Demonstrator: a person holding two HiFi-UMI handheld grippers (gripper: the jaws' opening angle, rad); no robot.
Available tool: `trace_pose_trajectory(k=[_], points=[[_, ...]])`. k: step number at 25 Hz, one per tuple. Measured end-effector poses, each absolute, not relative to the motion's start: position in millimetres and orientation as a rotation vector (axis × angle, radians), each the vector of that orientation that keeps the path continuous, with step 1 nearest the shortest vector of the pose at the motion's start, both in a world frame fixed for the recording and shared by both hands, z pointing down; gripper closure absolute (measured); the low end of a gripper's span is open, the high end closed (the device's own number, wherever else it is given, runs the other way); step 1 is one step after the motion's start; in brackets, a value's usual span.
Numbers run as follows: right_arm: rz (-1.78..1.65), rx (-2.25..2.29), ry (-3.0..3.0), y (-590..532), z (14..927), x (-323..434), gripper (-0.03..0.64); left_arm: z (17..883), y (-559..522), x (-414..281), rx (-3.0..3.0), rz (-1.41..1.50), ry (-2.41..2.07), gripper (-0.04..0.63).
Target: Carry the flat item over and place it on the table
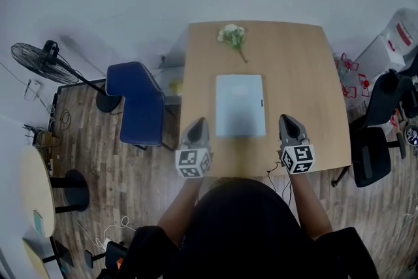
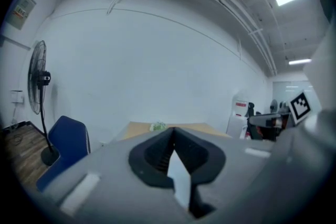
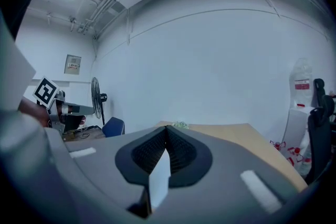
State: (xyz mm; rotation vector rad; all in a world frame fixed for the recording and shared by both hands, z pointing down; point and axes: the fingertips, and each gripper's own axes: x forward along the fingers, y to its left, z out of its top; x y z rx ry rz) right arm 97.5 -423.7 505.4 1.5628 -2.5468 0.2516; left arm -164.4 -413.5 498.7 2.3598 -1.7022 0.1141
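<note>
Some of the table (image 1: pixel 300 75) hides behind the person (image 1: pixel 248 225).

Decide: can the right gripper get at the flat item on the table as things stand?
Probably yes: only bare table lies between the right gripper and the flat item, though its jaws are shut.

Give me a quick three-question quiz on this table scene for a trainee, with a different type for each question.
1. True or false: the flat grey item lies on the wooden table.
2. What lies at the table's far end? A) flowers B) blue chair C) fan
3. Fill in: the left gripper and the right gripper both have their jaws ____.
Key: 1 true; 2 A; 3 shut.
</note>
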Motion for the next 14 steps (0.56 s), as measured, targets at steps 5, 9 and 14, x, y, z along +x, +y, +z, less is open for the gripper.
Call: trace_pose_trajectory(k=[5,9,14], points=[[0.223,1.548,-2.546,-425.1,504.3,96.8,0.617,500.0,-414.6,-166.5,2.356,0.098,-1.710,0.595],[0.250,1.567,-2.545,-426.2,505.5,93.7,0.617,502.4,-414.6,-171.4,2.311,0.058,-1.696,0.595],[0.272,1.569,-2.542,-429.5,503.9,90.8,0.617,495.4,-411.6,-172.6,2.312,0.039,-1.673,0.595]])
